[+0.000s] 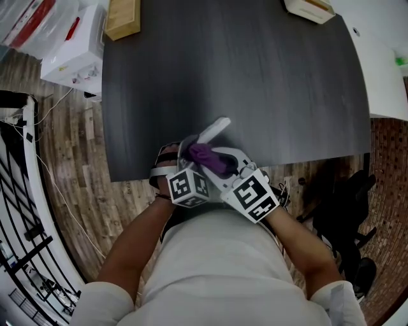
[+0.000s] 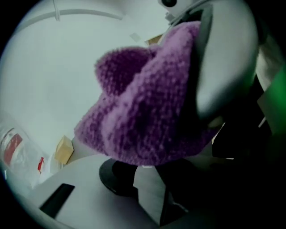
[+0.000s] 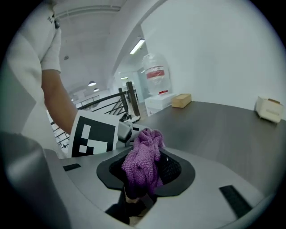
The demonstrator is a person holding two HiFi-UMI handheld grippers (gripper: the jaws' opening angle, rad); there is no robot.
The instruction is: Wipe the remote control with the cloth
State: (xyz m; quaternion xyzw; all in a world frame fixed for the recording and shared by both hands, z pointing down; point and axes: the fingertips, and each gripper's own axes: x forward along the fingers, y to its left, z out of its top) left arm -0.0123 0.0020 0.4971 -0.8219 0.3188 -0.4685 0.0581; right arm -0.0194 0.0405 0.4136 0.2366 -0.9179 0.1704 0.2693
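Note:
At the dark table's (image 1: 255, 76) near edge, both grippers meet close to the person's body. A white remote control (image 1: 214, 130) sticks up and away from my left gripper (image 1: 191, 148), which is shut on its lower end. In the left gripper view the remote (image 2: 223, 62) rises at the right, with the purple cloth (image 2: 143, 112) bunched against its left side. My right gripper (image 1: 222, 163) is shut on that cloth (image 1: 207, 156). In the right gripper view the cloth (image 3: 142, 163) hangs bunched between the jaws of my right gripper (image 3: 136, 192), with the left gripper's marker cube just behind it.
A wooden block (image 1: 122, 18) lies at the table's far left corner and a white box (image 1: 309, 9) at its far right. White cartons (image 1: 73, 48) stand on the wood floor to the left, beside a black railing (image 1: 19, 191). A dark chair base (image 1: 347, 204) sits on the right.

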